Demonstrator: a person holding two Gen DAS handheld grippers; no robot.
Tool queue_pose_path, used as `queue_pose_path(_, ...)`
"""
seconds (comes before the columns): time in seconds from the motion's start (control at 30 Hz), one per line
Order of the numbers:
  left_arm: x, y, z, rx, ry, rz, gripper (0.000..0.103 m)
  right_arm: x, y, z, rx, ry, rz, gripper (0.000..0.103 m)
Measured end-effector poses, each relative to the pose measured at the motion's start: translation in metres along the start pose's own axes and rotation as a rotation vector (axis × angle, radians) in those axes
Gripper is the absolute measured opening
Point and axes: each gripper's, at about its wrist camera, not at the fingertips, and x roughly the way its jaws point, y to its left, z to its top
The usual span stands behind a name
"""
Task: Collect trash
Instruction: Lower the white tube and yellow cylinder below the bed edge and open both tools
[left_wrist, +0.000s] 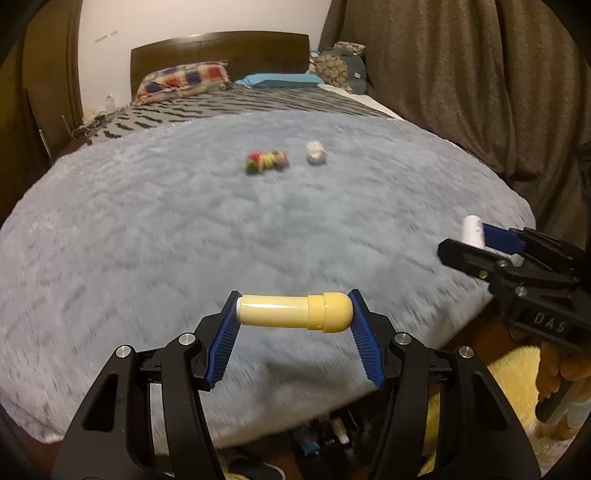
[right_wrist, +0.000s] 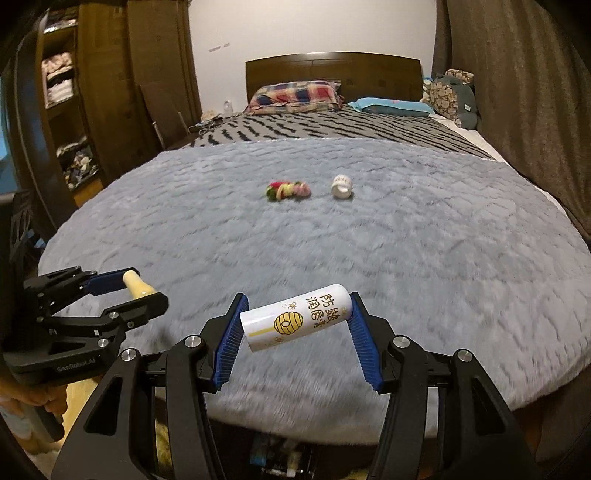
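While both hands hang over the near edge of the bed, each claw carries one piece lifted clear of the cover:

Left claw: the left gripper (left_wrist: 294, 312) is clamped end to end on a yellow tube (left_wrist: 293, 311), one blue pad on the cap, the other on the base, so the tube lies crosswise between the fingers and cannot roll out.

Right claw: the right gripper (right_wrist: 297, 320) pinches a white lip-balm tube (right_wrist: 295, 317) the same way, by its two ends, tilted with the end at the right pad higher; the beehive print faces up.

Side by side: the two claws are near each other yet apart, the right one off to the right of the left one.

Why held so: my guess is that both tubes count as trash and are being carried to a bin that neither view shows.

Below the claws: the grey fluffy blanket (right_wrist: 369, 236) ends just under the fingers; dark clutter on the floor (right_wrist: 291, 463) shows beneath.

Ahead of the claws: a multicoloured wad (right_wrist: 288, 190) and, just right of it, a small white cap (right_wrist: 341, 186) lie untouched on the blanket, well apart from both claws.

In the way: nothing lies between claws and those two pieces.

Farther: a patterned spread (right_wrist: 332, 127), a plaid pillow (right_wrist: 293, 95), a blue pillow (right_wrist: 391, 107), then the headboard (right_wrist: 332, 72).
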Motion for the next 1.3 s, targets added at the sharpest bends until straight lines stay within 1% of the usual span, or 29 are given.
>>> queue_pose_path(0.1, -0.002, -0.007, -0.022, 0.003, 0.024, -0.009, 0.055, -0.004, 0.004, -0.022, 0.011, 0.025, 0.006, 0.056)
queue_pose_path(0.17, 0.0, -0.01, -0.04, 0.006, 0.054, -0.021, 0.055, -0.004, 0.004, -0.039, 0.023, 0.048, 0.007, 0.056)
queue_pose_path(0.33, 0.008, -0.017, -0.076, 0.013, 0.122, -0.027, 0.055, 0.003, 0.0, -0.072, 0.03, 0.111, -0.04, 0.056)
queue_pose_path(0.47, 0.018, -0.02, -0.101, 0.011, 0.18, -0.028, 0.055, 0.01, -0.002, -0.093, 0.048, 0.154, -0.05, 0.056)
queue_pose_path(0.63, 0.039, -0.023, -0.124, -0.009, 0.235, -0.039, 0.055, 0.026, -0.003, -0.119, 0.073, 0.224, -0.042, 0.056)
queue_pose_path(0.83, 0.072, -0.032, -0.153, 0.0, 0.322, -0.046, 0.055, 0.054, -0.004, -0.146, 0.1, 0.309, -0.046, 0.056)
queue_pose_path(0.93, 0.088, -0.034, -0.167, -0.003, 0.368, -0.056, 0.055, 0.067, -0.005, -0.159, 0.116, 0.353, -0.032, 0.056)
queue_pose_path(1.17, 0.115, -0.039, -0.19, 0.007, 0.459, -0.077, 0.055, 0.099, -0.005, -0.191, 0.151, 0.462, -0.02, 0.056)
queue_pose_path(1.3, 0.124, -0.04, -0.195, 0.007, 0.492, -0.092, 0.055, 0.112, -0.008, -0.198, 0.175, 0.497, -0.01, 0.056)
